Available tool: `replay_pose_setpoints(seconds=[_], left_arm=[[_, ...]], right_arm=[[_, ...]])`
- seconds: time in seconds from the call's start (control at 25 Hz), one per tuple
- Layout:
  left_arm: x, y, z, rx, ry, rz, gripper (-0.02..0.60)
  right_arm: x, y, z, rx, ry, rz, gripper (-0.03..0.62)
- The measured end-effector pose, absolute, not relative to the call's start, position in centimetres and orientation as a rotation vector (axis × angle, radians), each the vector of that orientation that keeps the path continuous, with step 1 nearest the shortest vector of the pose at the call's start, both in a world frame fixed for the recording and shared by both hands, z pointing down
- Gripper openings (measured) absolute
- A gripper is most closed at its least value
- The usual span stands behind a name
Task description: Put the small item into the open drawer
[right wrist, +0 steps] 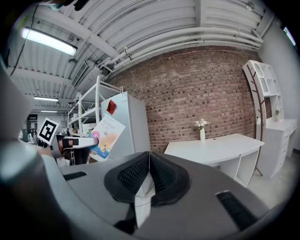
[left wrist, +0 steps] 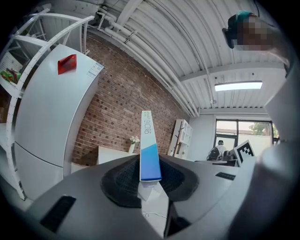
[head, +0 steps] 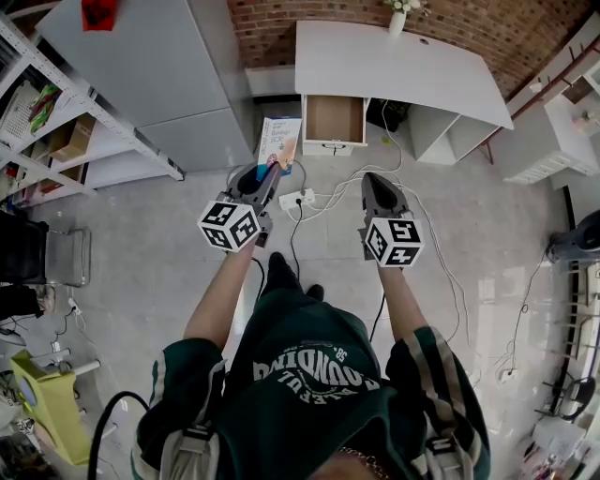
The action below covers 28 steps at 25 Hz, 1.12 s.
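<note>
Left claw (head: 272, 171) clamped on the small box (head: 279, 141); right claw (head: 373, 180) closed, jaws meeting.
On my screens the flat white-and-blue box stands edge-on between the left claw's pads (left wrist: 123, 180) and sticks out well past the tips, held in the air above the floor (head: 169, 272). The open drawer (head: 335, 120) juts from the white desk (head: 403, 70) at about one o'clock from the box, apart from it. The right claw sits at three o'clock of the left one, not touching it, with no gap between its jaws. A vase of flowers (head: 397, 17) stands on the desk by the brick wall (head: 309, 11).
</note>
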<state>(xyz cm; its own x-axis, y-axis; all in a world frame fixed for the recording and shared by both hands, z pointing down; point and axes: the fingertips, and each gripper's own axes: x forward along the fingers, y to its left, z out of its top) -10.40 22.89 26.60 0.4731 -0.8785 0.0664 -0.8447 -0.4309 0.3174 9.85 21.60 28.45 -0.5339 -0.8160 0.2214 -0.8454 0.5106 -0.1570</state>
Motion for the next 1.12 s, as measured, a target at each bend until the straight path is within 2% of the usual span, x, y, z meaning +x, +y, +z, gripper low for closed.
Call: replay_pose_setpoints(seconds=[1.12], left_arm=[[-6.5,17.3,28.8,2.42,-1.358,-0.169,0.091]], right_arm=[[12.5,18.0,30.0,1.485,-2.554,0.386,0.026]])
